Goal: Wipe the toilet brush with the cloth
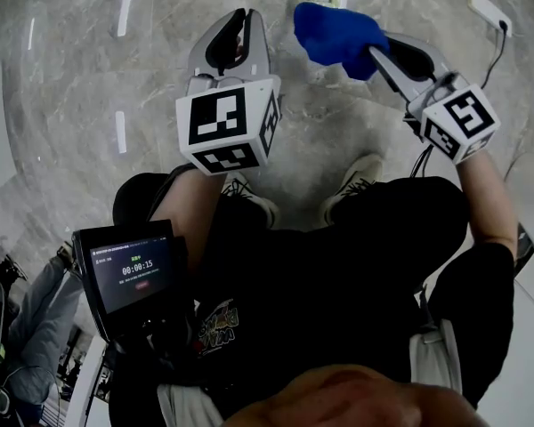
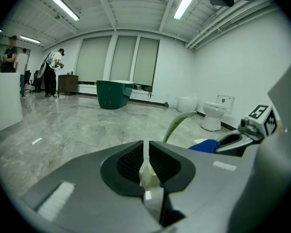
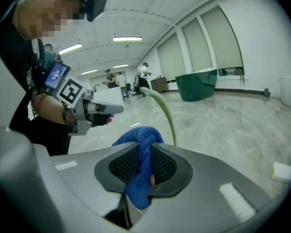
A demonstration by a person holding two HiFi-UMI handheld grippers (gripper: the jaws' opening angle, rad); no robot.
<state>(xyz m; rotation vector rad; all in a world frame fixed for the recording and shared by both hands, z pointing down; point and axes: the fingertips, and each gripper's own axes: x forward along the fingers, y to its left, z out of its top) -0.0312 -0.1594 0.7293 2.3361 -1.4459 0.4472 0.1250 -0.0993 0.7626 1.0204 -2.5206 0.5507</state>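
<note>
- The toilet brush [image 2: 178,124] was held in the air, clear of the floor [image 1: 71,69]. Its whitish lower end sat between the left gripper's [image 2: 145,154] jaws, and the pale green stem curved up past the tips toward the right gripper's side.
- The left jaws were nearly together, clamped on that end, with no gap on either side.
- The cloth [image 3: 138,142], blue and bunched, was pinched in the right gripper's [image 3: 144,154] jaws. A wad stuck out ahead of the tips and a tail hung below.
- In the right gripper view the stem rose just beyond the wad. It was near, but I couldn't tell whether they touched.
- In the head view the cloth hid most of the brush; only a pale end showed at the top edge.
- My read of the step in hand: get the cloth onto the stem and start wiping.
- To do it well:
  - Hold the left grip steady.
  - Press the protruding wad against the stem, not the jaw tips.
  - Stroke along the stem away from the left jaws, then roll the brush to reach the far side.
- Risk: the thin curved stem probably flexes, so go light or it may pivot in the left jaws.
</note>
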